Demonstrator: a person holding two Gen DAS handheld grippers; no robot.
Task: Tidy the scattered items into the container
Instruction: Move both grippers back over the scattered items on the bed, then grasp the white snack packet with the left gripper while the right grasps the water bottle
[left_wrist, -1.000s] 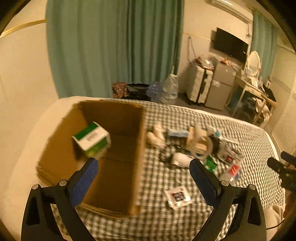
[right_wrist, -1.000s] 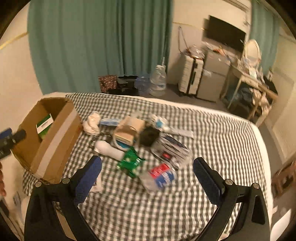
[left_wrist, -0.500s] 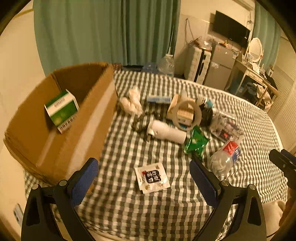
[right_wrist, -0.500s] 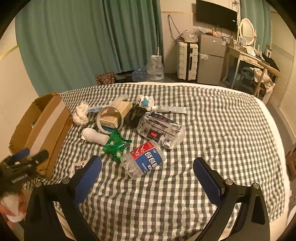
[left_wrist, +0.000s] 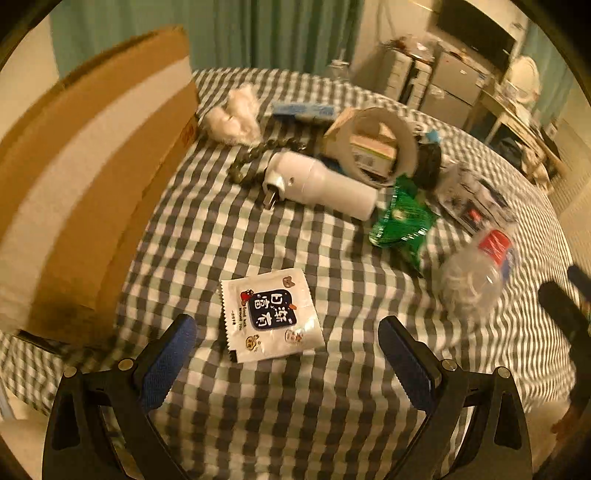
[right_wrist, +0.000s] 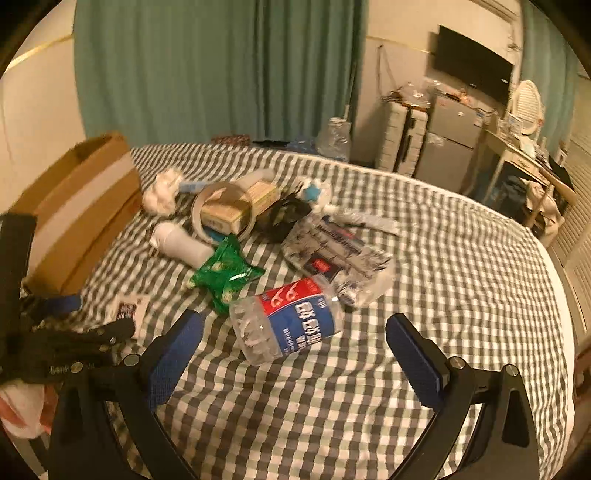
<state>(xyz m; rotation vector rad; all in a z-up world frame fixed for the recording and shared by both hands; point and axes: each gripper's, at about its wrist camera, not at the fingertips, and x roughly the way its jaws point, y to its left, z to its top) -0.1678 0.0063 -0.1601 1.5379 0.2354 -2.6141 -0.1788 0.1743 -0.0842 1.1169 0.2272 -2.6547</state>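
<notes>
Left gripper (left_wrist: 288, 354) released, held over white sachet (left_wrist: 271, 315) at lower centre. Right gripper (right_wrist: 295, 350) released, plastic bottle (right_wrist: 286, 323) framed between fingers. Cardboard box (left_wrist: 85, 177) seen at left, on bed (right_wrist: 461, 266).

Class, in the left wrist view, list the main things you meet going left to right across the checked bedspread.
Brown cardboard box → white printed sachet → white plug-in cylinder → green crinkled snack packet → clear plastic bottle with red and blue label.
</notes>
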